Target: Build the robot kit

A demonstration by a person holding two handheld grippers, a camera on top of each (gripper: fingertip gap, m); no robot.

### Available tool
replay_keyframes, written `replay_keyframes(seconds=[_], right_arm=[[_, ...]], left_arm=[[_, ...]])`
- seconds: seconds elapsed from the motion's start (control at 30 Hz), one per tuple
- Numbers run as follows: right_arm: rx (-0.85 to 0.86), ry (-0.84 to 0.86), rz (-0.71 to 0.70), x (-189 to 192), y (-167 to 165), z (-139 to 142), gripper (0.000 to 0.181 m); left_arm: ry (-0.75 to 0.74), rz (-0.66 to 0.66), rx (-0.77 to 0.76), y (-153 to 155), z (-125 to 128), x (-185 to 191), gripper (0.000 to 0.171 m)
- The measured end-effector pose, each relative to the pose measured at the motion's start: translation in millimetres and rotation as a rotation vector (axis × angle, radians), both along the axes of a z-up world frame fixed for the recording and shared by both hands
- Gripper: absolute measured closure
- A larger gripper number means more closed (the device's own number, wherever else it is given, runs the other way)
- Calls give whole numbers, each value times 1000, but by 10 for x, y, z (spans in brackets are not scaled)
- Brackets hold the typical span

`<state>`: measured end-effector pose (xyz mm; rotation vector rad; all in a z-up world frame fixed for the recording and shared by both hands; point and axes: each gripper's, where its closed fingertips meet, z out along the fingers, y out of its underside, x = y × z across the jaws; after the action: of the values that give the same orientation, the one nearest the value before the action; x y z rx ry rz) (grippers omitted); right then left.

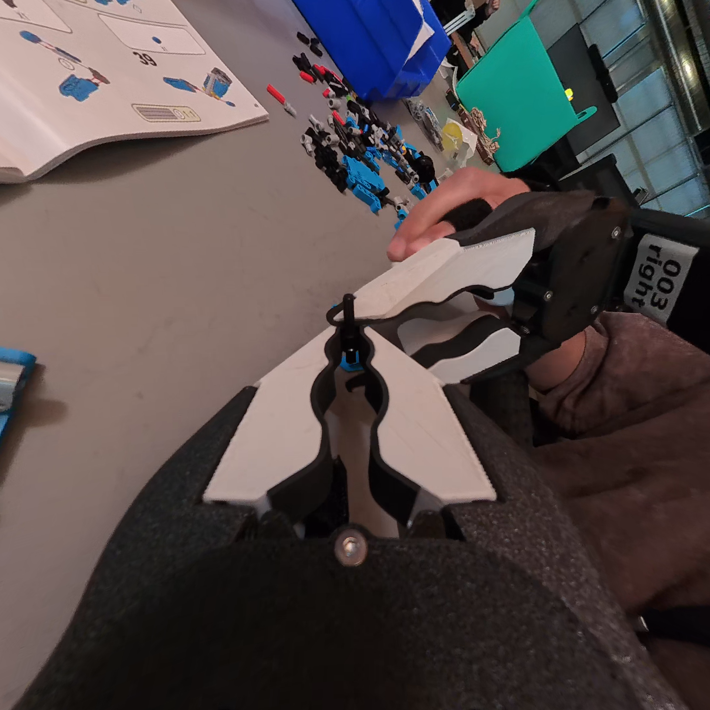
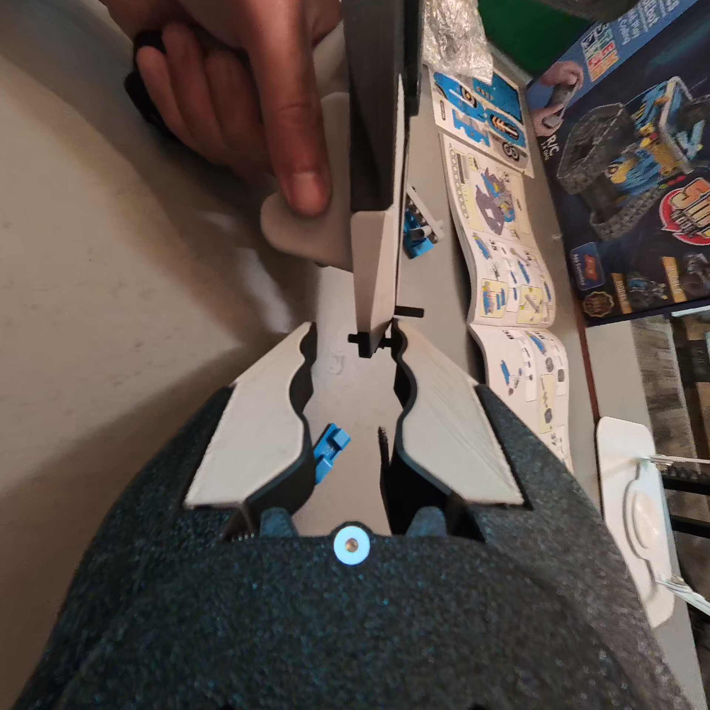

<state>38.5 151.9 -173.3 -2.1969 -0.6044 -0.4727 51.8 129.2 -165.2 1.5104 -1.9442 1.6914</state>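
Note:
In the left wrist view my left gripper is shut on a short black pin, which stands up between its fingertips above the grey table. A small blue piece shows just behind the tips. My right gripper reaches in from the right, open, its upper fingertip beside the pin's top. In the right wrist view my right gripper is open. The left gripper comes down between its tips with the black pin lying crosswise. A blue piece lies by the right gripper's left finger.
An open instruction booklet lies on the table. A pile of small black, blue and red parts sits by a blue bin. A kit box, a sticker sheet and a small blue assembly lie beyond. My left and right fingertips are right by each other.

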Motion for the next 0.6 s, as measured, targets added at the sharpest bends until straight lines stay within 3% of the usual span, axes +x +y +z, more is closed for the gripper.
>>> replay_keyframes(seconds=[0.1,0.27,0.6], right_arm=[[21,-75,-4,56,7,36,158],[29,-143,2,69,31,33,158],[21,-112,-47,113,94,58,161]], left_arm=[[7,-16,-4,-18,-3,-24,165],[48,-22,-57,-2,11,-31,166],[44,19,-96,65,54,8,166]])
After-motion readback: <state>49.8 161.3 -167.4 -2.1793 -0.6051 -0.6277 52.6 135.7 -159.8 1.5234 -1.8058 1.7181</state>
